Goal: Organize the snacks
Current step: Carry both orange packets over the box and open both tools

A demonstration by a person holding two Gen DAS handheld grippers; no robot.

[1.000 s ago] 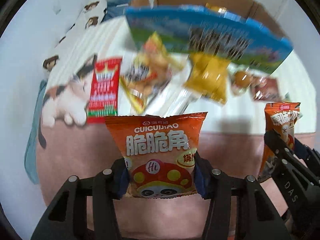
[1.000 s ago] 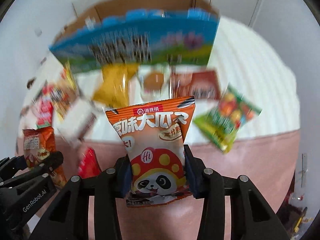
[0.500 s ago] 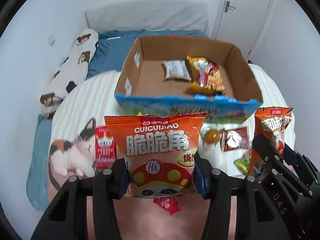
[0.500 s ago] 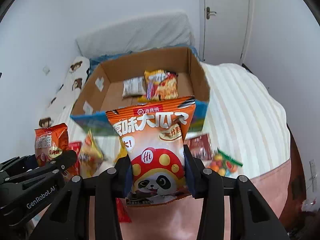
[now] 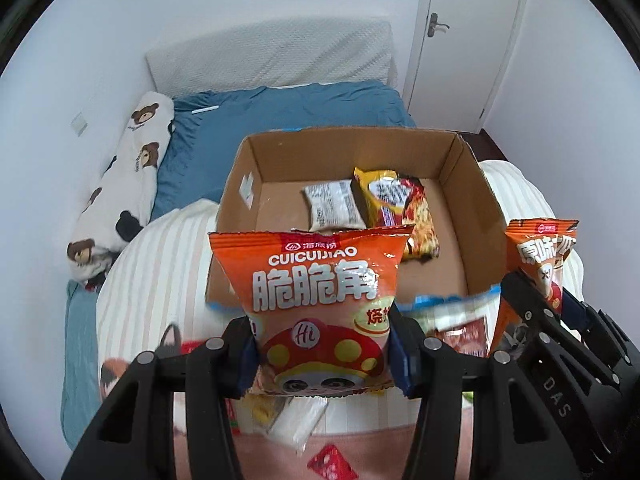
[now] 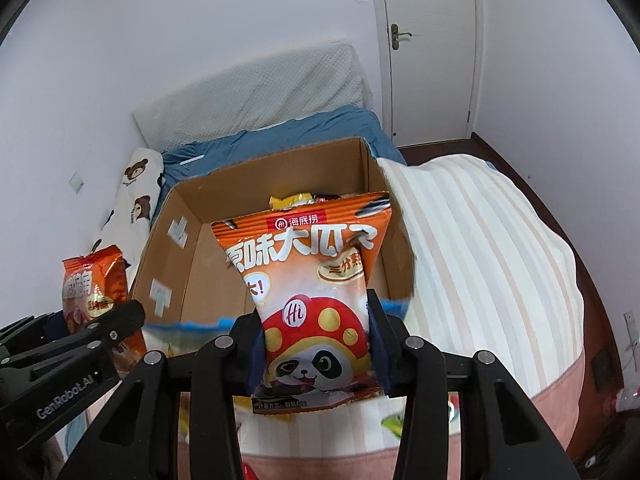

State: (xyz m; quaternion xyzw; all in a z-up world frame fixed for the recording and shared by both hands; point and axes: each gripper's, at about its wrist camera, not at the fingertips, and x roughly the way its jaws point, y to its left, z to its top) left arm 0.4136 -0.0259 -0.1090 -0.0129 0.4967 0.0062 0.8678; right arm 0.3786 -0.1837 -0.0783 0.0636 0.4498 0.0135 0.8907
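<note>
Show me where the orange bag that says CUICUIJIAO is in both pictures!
Left wrist view: the CUICUIJIAO bag is in the lower middle, pinched upright in the left tool.
Right wrist view: the same bag is at the left edge, seen partly side-on, above that tool's black arm.
Shared landmark: the cardboard box sits behind the bag in both.

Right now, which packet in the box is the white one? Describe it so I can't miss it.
Find the open cardboard box on the bed. On its floor near the far wall lie two packets side by side; the white packet is the left one, pale with dark print, unlike the yellow-and-red packet beside it.
</note>
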